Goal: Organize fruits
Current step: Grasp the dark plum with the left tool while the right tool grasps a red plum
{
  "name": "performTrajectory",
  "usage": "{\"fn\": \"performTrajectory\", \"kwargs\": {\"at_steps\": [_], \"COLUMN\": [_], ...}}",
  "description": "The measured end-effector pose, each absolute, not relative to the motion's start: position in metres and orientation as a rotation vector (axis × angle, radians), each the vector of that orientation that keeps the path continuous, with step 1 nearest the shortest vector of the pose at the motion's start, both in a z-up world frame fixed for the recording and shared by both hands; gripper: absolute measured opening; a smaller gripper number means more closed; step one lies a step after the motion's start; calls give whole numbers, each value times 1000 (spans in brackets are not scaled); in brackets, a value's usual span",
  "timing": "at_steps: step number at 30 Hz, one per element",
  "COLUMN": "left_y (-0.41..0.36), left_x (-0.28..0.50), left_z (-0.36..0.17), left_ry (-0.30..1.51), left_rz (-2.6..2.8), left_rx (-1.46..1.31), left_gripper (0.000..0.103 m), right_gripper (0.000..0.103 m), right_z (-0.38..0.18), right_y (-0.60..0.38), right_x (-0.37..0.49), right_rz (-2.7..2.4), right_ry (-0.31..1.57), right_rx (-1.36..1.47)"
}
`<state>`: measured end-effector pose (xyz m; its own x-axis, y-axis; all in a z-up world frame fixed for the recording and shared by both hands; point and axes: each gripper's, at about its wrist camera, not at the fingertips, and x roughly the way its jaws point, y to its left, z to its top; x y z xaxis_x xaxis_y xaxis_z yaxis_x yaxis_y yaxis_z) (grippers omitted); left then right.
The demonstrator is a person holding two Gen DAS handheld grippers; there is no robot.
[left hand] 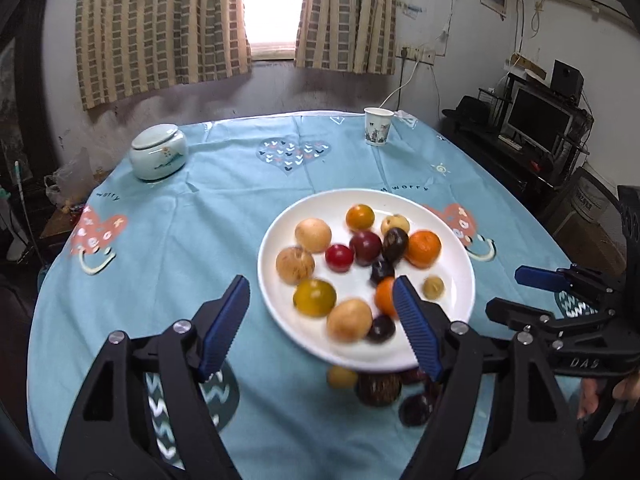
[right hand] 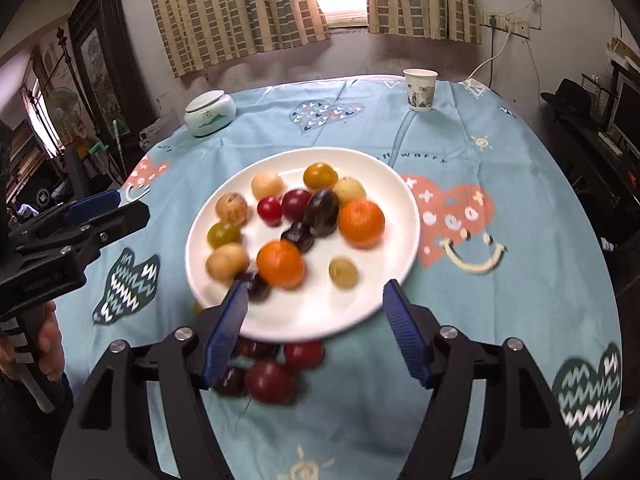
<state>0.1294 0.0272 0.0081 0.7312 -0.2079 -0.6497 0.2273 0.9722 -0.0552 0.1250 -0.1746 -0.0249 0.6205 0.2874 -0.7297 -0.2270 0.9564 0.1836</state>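
Fruit is gathered on a white plate (right hand: 394, 192) near the middle of the table (right hand: 500, 128), while a few dark red pieces (right hand: 269, 380) lie off the plate on the cloth just beside its near rim. Most of the sorting is judged done — only these strays remain.

Both grippers are held apart from any fruit. The left gripper (left hand: 322, 322) is spread wide, nothing between its fingers; its right finger (left hand: 416, 328) is seen over the plate's near edge, though contact cannot be confirmed because the frame is blurred. The right gripper (right hand: 314, 332) is likewise released and empty, its jaws straddling the near rim above the strays.

This wide stance is judged to be a ready position: the jaws are opened broader than any single fruit so that a round piece can be enclosed from both sides. The strays are placed closest to the right gripper, so a short descent would be called for.

A lidded jar (left hand: 159, 153) and a paper cup (left hand: 377, 126) are set well apart at the far edge — out of the working area.
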Motion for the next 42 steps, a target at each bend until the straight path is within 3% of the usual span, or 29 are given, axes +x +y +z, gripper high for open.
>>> {"fn": "performTrajectory", "kwargs": {"at_steps": [3,4,10,17,18,19,22,28,30,42], "left_y": [29,29,21,29,31,33,38,35,31,-17], "left_x": [97,90,56,41,41,41,41,40,40,63], "left_z": [-7,-14,-47,-62,-65,-67,-71,-73,-74,-89], "left_ry": [720,734,796,818,825,831,842,853,858,949], "left_rz": [-252,-255,-287,-275,-275,-275,-279,-308,-317,-385], "left_rx": [-2,-7,28,36,32,28,14,31,40,45], "left_gripper": [84,84,84,84,84,84,84,84,84,84], "right_gripper": [93,95,95,94,90,75,53,51,41,40], "right_z": [-36,-43,-75,-83,-84,-86,-95,-103,-103,-97], "right_y": [-174,-174,-169,-157,-157,-156,-155,-148,-149,-190], "right_x": [98,91,76,67,67,69,79,98,101,55], "right_rz": [297,290,293,304,304,303,315,342,364,295], "right_ry": [863,875,971,932,922,916,955,954,958,950], "right_rx": [91,96,162,150,147,139,150,173,193,176]}}
